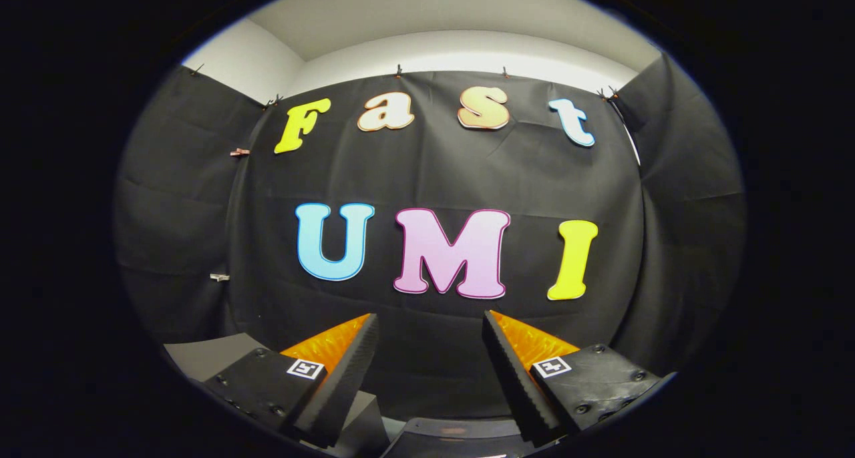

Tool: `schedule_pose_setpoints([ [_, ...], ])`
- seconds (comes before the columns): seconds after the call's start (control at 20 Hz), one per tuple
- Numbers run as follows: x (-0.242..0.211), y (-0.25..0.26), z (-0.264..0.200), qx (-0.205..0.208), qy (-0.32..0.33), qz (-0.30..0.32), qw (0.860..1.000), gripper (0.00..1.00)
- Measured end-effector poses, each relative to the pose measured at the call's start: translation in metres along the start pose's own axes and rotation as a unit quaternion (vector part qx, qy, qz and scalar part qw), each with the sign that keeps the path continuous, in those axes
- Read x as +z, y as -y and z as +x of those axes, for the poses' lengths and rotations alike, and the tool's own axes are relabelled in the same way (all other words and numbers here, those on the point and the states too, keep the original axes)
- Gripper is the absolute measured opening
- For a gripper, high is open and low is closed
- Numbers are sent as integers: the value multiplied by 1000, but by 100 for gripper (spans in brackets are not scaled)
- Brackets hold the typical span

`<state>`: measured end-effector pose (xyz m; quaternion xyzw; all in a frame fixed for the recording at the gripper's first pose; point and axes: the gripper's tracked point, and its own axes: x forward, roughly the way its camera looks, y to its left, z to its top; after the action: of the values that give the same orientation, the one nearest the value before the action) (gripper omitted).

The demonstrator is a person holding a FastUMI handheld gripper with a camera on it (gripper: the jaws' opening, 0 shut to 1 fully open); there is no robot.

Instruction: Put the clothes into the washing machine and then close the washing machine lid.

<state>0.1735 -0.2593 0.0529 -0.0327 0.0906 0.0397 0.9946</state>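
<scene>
My gripper (431,324) is held level, facing the black cloth wall of the booth, its two fingers (347,371) spread wide apart with nothing between them. Below and between the fingers, a dark curved edge (454,431) of some object peeks in; I cannot tell what it is. No clothes are in sight.
A grey flat surface (207,354) lies low beside the left finger. The cloth wall (434,171) stands a short way ahead and wraps round both sides, with a white wall and ceiling above it.
</scene>
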Motion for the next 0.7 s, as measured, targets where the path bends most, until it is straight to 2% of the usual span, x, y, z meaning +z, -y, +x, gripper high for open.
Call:
schedule_pose_setpoints([
  [0.2, -16, 1, -6, -20, -17, -14, 1000, 97],
  [0.7, -30, -16, -20, -14, -29, -8, 999, 97],
])
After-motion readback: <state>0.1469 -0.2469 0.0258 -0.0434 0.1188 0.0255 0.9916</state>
